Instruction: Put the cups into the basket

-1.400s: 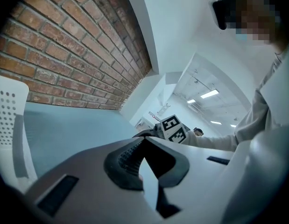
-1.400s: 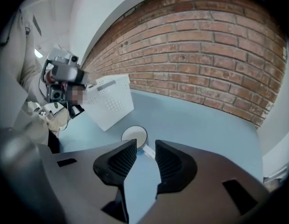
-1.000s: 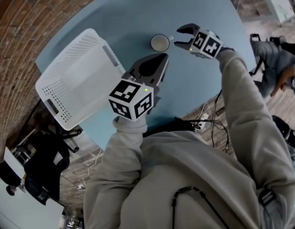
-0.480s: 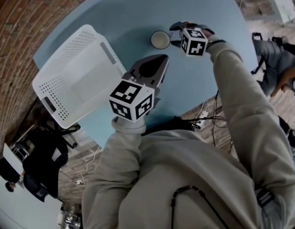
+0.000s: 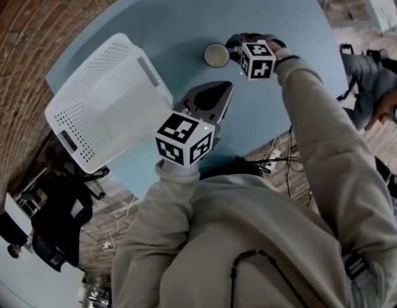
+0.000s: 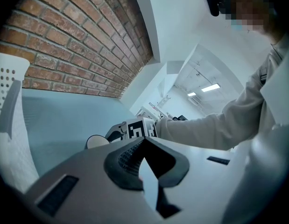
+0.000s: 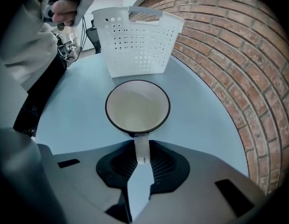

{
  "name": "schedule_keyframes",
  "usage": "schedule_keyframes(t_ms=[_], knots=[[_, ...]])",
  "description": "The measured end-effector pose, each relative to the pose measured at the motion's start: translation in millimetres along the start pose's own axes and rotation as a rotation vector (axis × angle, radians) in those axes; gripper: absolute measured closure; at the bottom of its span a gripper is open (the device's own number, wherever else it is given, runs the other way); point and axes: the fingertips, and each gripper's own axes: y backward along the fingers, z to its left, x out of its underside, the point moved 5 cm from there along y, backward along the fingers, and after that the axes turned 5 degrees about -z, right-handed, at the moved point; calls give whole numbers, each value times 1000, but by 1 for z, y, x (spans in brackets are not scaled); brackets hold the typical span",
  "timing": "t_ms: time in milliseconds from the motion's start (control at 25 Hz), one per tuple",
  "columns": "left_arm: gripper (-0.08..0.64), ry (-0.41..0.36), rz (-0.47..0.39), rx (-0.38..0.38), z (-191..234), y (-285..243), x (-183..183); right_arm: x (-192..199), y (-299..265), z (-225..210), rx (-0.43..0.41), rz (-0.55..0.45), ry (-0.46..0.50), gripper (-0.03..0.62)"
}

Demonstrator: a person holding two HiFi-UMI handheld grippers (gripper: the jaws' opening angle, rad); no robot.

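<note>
**Head view.** The round blue bench has its curved near edge just in front of the person and its far edge against a brick wall. The white basket sits on the left side, and one corner overhangs the near edge. The cup stands upright on bare bench to the right of the basket, apart from it, with open surface all round. The right gripper is at the cup's right side, pointing steeply down. The left gripper hangs above the bare strip between the basket and the cup. The only print visible is the black-and-white square markers on each gripper's cube.

**Left gripper view.** The left gripper is clenched. Its pads meet at the tips with nothing between them. A basket wall fills the left edge. Ahead lies open bench, with the cup and the other gripper's marker cube beyond.

**Right gripper view.** The right gripper has just been closing its jaws and now grasps the cup by its handle. The cup's inside is pale and its rim dark. A band of bare bench separates it from the basket behind. On the right, the bench edge curves close beside the brick wall.
</note>
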Motion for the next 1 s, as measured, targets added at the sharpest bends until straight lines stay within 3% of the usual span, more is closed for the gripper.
schedule_keyframes(t_ms=[640, 1000], knots=[[565, -6, -2, -2, 2, 5, -4, -5, 7, 15, 39, 43, -53, 534], [565, -61, -22, -2, -15, 17, -19, -12, 46, 20, 92, -8, -241, 535]])
